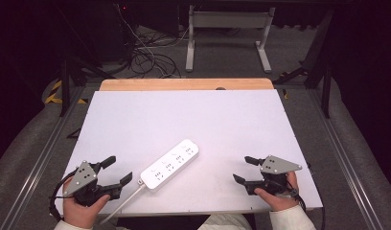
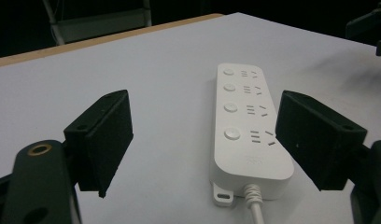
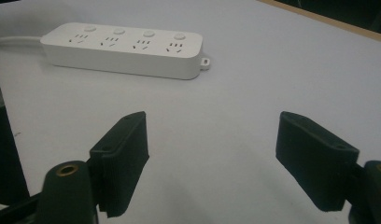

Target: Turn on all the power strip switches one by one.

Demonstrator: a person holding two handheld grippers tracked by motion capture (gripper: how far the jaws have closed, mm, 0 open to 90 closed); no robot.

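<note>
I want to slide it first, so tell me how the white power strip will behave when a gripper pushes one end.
The power strip looks like a rigid plastic bar lying flat, so it should slide rather than tip or roll. Pushed at one end, it will probably pivot on the smooth white table. Its cable, running off the near edge, may drag and resist.

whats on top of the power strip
The power strip lies flat on the white table with nothing resting on it. Its top shows four sockets, each with a round button. Its underside is hidden against the table.
</note>
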